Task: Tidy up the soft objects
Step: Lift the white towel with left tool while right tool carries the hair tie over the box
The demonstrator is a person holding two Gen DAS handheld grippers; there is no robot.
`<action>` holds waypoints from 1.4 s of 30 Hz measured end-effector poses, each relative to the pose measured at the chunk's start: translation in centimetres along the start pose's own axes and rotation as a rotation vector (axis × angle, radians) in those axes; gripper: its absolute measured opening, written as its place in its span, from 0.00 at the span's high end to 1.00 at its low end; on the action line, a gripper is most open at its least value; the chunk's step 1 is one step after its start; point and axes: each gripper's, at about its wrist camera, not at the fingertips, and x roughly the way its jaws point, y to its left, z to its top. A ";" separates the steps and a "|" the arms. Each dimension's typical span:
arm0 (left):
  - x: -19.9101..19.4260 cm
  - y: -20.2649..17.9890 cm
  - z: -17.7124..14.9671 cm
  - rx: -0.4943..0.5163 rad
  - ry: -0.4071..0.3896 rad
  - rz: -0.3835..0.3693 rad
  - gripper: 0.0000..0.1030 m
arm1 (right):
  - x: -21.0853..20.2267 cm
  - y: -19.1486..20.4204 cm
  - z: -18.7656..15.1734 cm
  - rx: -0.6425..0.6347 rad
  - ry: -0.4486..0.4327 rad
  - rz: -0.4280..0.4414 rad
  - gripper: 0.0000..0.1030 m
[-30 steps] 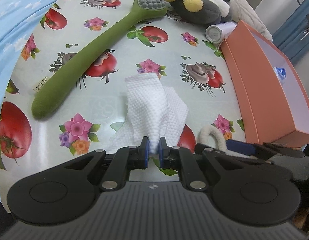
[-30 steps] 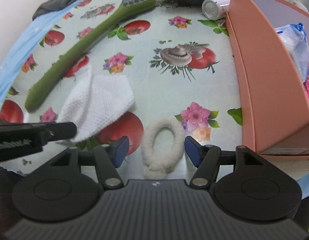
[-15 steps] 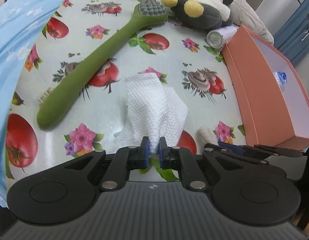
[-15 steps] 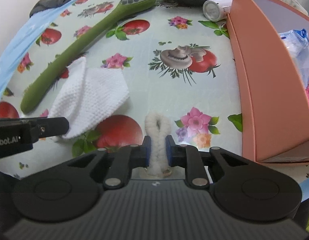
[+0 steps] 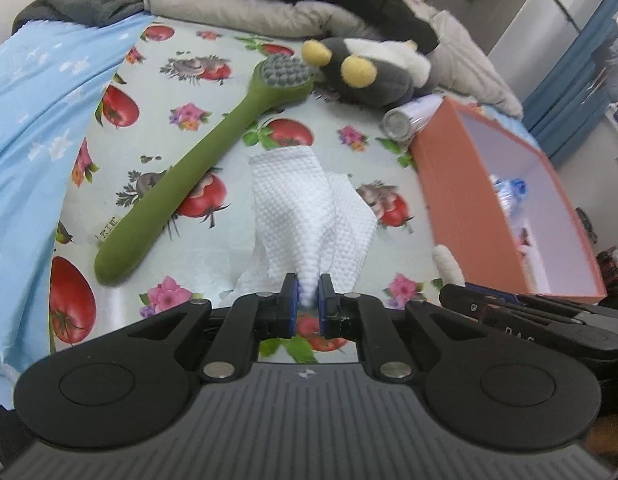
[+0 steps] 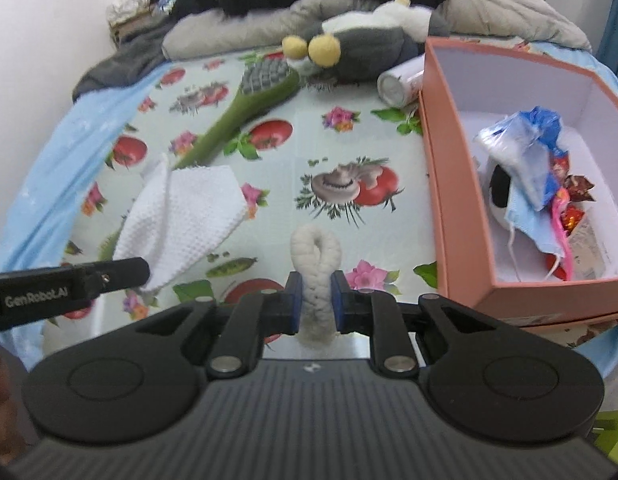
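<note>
My left gripper (image 5: 308,293) is shut on a corner of a white waffle-weave cloth (image 5: 309,208), which hangs lifted above the patterned tablecloth. The cloth also shows in the right wrist view (image 6: 181,220). My right gripper (image 6: 313,300) is shut on a cream fluffy hair tie (image 6: 315,252), raised off the table. An orange open box (image 6: 453,184) stands to the right; it also shows in the left wrist view (image 5: 461,200). It holds wrapped items and a mask (image 6: 525,168).
A long green brush (image 5: 201,164) lies diagonally at left. A grey plush toy (image 5: 369,68) and a white cylinder (image 5: 409,118) sit at the back. Bedding is piled behind. A blue cloth (image 5: 33,120) drapes the left edge.
The right gripper closed on the hair tie and lifted it. Both grippers rose with their items, and the box's inside came into view.
</note>
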 end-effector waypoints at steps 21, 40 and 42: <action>-12.0 -6.2 -0.7 0.081 -0.131 -0.087 0.88 | -13.2 0.9 0.2 -0.006 -0.191 0.044 0.82; -9.4 -16.7 -0.8 0.250 -0.045 -0.291 0.88 | -19.4 -6.5 -2.1 0.171 -0.281 -0.122 0.81; -8.8 -17.9 -0.6 0.268 -0.034 -0.306 0.88 | -19.6 -7.5 -2.2 0.199 -0.288 -0.141 0.81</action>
